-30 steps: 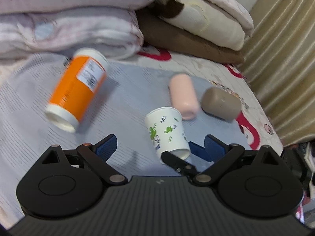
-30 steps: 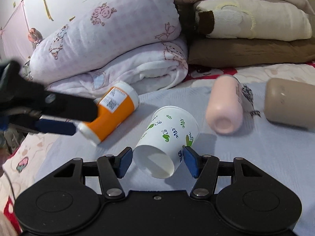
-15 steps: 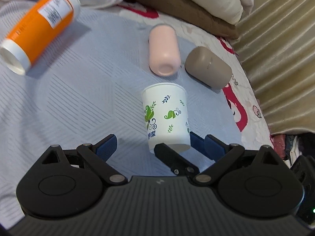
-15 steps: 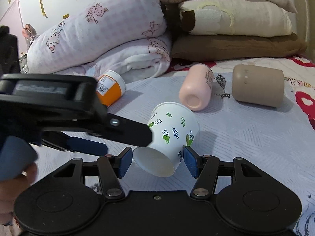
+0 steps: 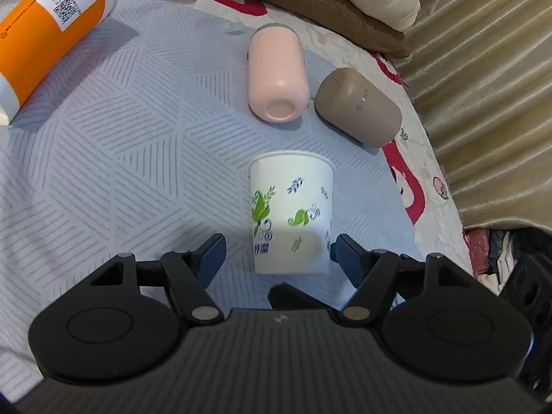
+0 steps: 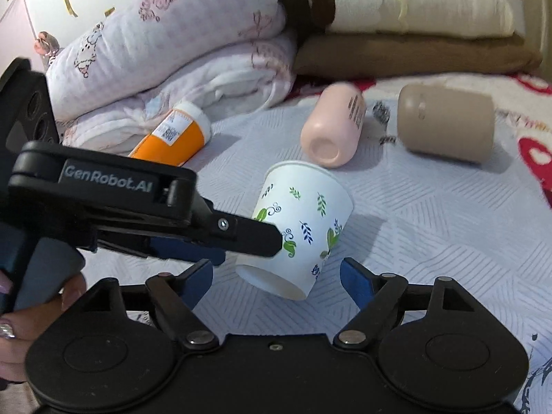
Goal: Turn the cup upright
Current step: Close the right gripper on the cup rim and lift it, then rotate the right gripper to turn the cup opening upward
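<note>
A white paper cup with green and blue leaf prints [image 5: 291, 212] stands between my left gripper's open fingers [image 5: 276, 250], rim up. In the right wrist view the same cup [image 6: 302, 229] looks tilted, its base toward the camera and rim away. My right gripper [image 6: 276, 270] is open, its blue pads wide on either side of the cup's base and apart from it. The left gripper's black finger [image 6: 241, 234] crosses in front of the cup's left side there.
An orange bottle with white cap [image 5: 48, 31] lies at the left. A pink bottle [image 5: 276, 72] and a tan rounded container [image 5: 358, 107] lie beyond the cup. Folded quilts and pillows [image 6: 193, 55] are stacked at the back. A curtain [image 5: 483, 86] hangs right.
My right gripper has opened and let go of the cup. My left gripper has come in around the cup, which has turned from lying tilted toward rim-up.
</note>
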Demonstrator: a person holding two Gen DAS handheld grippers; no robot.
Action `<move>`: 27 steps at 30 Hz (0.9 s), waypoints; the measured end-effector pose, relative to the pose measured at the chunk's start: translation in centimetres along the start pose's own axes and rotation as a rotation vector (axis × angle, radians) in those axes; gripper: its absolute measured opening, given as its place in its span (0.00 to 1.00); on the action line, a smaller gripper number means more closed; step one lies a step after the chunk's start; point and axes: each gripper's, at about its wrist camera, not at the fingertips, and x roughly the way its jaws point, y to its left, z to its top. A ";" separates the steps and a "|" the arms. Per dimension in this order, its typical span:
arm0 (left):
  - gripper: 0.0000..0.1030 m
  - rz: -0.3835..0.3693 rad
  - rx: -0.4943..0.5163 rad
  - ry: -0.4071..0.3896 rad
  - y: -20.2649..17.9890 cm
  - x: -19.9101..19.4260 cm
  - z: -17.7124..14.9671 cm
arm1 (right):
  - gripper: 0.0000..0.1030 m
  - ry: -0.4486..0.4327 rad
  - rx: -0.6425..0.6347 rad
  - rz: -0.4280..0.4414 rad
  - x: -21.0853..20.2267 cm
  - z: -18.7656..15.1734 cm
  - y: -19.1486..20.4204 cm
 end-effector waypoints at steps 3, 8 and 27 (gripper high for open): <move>0.67 -0.032 -0.016 0.031 0.6 0.5 1.1 | 0.82 0.094 0.013 0.049 0.5 1.7 -1.1; 0.67 -0.084 -0.029 0.082 0.9 1.9 2.1 | 0.86 0.269 0.069 0.126 2.3 4.9 -3.0; 0.56 0.020 0.284 -0.160 -2.1 -2.2 0.6 | 0.65 -0.026 -0.497 -0.035 1.2 2.8 3.8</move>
